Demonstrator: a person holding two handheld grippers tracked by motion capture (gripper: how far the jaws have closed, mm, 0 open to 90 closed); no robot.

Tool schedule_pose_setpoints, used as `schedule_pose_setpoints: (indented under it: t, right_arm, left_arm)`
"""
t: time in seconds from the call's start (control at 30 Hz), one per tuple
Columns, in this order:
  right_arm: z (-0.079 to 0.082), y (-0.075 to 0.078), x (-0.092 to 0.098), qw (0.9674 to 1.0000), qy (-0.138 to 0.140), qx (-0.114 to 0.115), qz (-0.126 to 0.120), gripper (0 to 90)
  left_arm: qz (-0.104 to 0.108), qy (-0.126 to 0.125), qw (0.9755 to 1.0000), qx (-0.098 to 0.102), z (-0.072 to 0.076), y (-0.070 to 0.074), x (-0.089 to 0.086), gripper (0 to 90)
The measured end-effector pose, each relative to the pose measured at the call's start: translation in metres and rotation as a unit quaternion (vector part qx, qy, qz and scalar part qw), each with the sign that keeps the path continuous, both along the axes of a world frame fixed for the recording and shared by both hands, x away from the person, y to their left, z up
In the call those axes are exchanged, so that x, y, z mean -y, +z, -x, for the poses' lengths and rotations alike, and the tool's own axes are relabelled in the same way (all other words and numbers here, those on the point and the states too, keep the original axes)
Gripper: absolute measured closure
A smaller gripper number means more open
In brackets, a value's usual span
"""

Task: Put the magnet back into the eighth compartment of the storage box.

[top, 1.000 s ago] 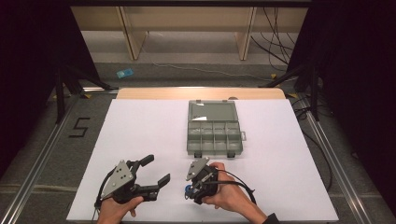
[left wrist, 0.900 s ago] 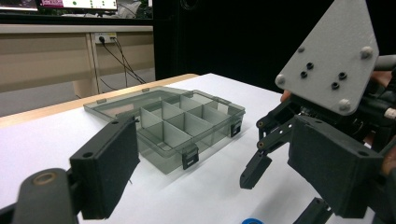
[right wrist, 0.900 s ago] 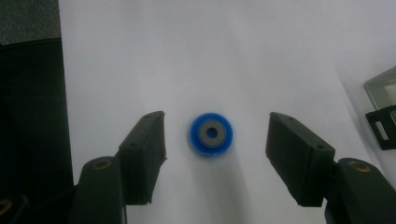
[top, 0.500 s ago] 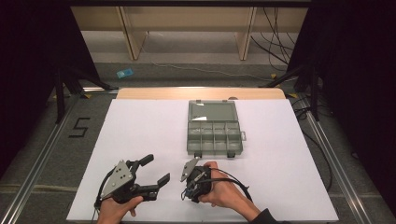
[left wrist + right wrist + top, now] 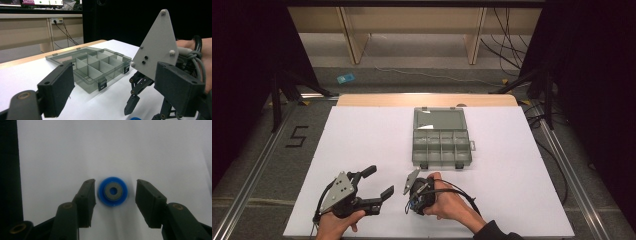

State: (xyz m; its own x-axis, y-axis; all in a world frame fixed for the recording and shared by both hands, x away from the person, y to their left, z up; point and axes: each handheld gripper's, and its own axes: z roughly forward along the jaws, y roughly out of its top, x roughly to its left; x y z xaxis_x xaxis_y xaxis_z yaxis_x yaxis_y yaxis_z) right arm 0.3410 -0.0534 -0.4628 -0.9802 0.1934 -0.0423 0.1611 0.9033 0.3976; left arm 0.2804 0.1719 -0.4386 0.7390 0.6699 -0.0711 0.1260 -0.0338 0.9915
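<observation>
A small blue disc (image 5: 113,191) with a grey ring in its centre lies flat on the white table. My right gripper (image 5: 114,185) points straight down over it, open, one jaw on each side of the disc and a small gap to each. From above, the right gripper (image 5: 414,199) sits near the table's front, a hand around it. My left gripper (image 5: 379,181) rests open just to its left, holding nothing. In the left gripper view the right gripper's fingers (image 5: 131,105) hang over the blue disc (image 5: 136,118).
A clear grey compartment box (image 5: 441,147) lies open behind the grippers, its lid (image 5: 439,120) folded back and its compartments empty. It appears again as the box (image 5: 92,65) in the left gripper view. White table surface (image 5: 522,165) stretches to the right.
The right gripper has shifted slightly left and tipped down over the blue disc. The left gripper has stayed put.
</observation>
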Motion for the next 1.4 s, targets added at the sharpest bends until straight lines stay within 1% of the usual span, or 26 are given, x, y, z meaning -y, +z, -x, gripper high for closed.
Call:
schedule_pose_setpoints:
  t: [0.13, 0.17, 0.27, 0.3, 0.33, 0.4, 0.57, 0.6, 0.63, 0.77, 0.8, 0.83, 0.9, 0.93, 1.0, 1.13, 1.2, 1.23, 1.27, 1.33, 1.37, 1.4]
  right_arm:
    - [-0.001, -0.003, -0.003, 0.9999, 0.001, -0.004, 0.010, 53.3]
    - [-0.002, -0.003, -0.004, 0.9999, 0.000, -0.007, 0.012, 54.6]
    - [-0.003, -0.003, -0.005, 0.9999, 0.001, -0.009, 0.013, 58.2]
    - [-0.002, -0.003, -0.005, 0.9998, -0.001, -0.015, 0.013, 59.1]
    - [-0.002, -0.003, -0.005, 0.9998, -0.001, -0.015, 0.013, 59.1]
    - [-0.003, -0.003, -0.006, 0.9997, 0.003, -0.017, 0.015, 61.8]
    - [-0.004, -0.002, -0.006, 0.9997, 0.001, -0.022, 0.013, 62.5]
    - [-0.003, -0.002, -0.005, 0.9998, 0.001, -0.018, 0.012, 62.5]
    - [-0.004, -0.002, -0.005, 0.9997, 0.004, -0.022, 0.012, 62.6]
    - [-0.004, -0.001, -0.005, 0.9998, 0.001, -0.020, 0.010, 62.7]
    - [-0.004, 0.001, -0.003, 0.9998, -0.003, -0.017, 0.001, 62.7]
    - [-0.004, 0.001, -0.003, 0.9998, -0.003, -0.017, 0.001, 62.7]
    - [-0.007, 0.006, 0.001, 0.9999, -0.010, -0.012, -0.005, 62.7]
    - [-0.009, 0.008, 0.003, 0.9998, -0.009, -0.015, -0.006, 62.7]
    - [-0.011, 0.011, 0.007, 0.9997, -0.017, -0.007, -0.013, 62.7]
    - [-0.015, 0.016, 0.014, 0.9995, -0.025, -0.005, -0.021, 62.7]
    - [-0.018, 0.022, 0.021, 0.9987, -0.036, 0.005, -0.036, 62.7]
    - [-0.019, 0.025, 0.023, 0.9986, -0.040, 0.006, -0.035, 62.7]
    - [-0.021, 0.027, 0.025, 0.9981, -0.044, 0.016, -0.039, 62.7]
    - [-0.023, 0.029, 0.028, 0.9976, -0.050, 0.019, -0.044, 62.7]
    - [-0.026, 0.034, 0.034, 0.9965, -0.059, 0.025, -0.053, 62.7]
    - [-0.026, 0.034, 0.034, 0.9965, -0.059, 0.025, -0.053, 62.7]
  left_arm:
    - [0.003, 0.000, 1.0000, -0.002, 0.000, 0.000, 0.000, 16.0]
    - [0.001, -0.001, 1.0000, 0.000, 0.000, 0.000, 0.000, 16.0]
    - [0.000, -0.001, 1.0000, 0.001, 0.000, 0.000, 0.000, 16.0]
    - [0.000, -0.001, 1.0000, 0.000, 0.000, 0.000, 0.000, 16.0]
    - [0.000, -0.001, 1.0000, 0.000, 0.000, 0.000, 0.000, 16.0]
    - [0.000, -0.001, 1.0000, 0.000, 0.000, 0.000, 0.000, 16.0]
    - [0.001, -0.002, 1.0000, 0.000, 0.000, 0.000, 0.000, 16.0]
    - [0.001, -0.002, 1.0000, 0.000, 0.000, 0.000, 0.000, 16.0]
    - [0.001, -0.002, 1.0000, 0.000, 0.000, 0.000, 0.000, 16.0]
    - [0.003, 0.000, 1.0000, 0.000, 0.001, 0.001, 0.000, 16.0]
    - [0.004, 0.001, 1.0000, 0.000, 0.000, 0.001, -0.001, 16.0]
    - [0.004, 0.001, 1.0000, 0.000, 0.000, 0.001, -0.001, 16.0]
    - [0.003, 0.000, 1.0000, 0.000, 0.000, 0.001, -0.001, 16.0]
    - [0.003, 0.000, 1.0000, 0.000, 0.001, 0.001, -0.001, 16.0]
    - [0.003, 0.000, 1.0000, 0.000, 0.001, 0.001, -0.001, 16.0]
    - [0.003, 0.000, 1.0000, 0.001, 0.001, 0.001, -0.001, 16.0]
    - [0.003, 0.000, 1.0000, 0.000, 0.001, 0.001, -0.001, 16.0]
    - [0.003, 0.000, 1.0000, 0.001, 0.001, 0.001, -0.001, 16.0]
    - [0.003, -0.001, 1.0000, 0.001, 0.001, 0.001, -0.001, 16.0]
    - [0.003, -0.001, 1.0000, 0.000, 0.001, 0.001, -0.001, 16.1]
    - [0.003, -0.001, 1.0000, 0.000, 0.001, 0.001, -0.001, 16.0]
    - [0.003, -0.001, 1.0000, 0.001, 0.001, 0.001, -0.001, 16.0]
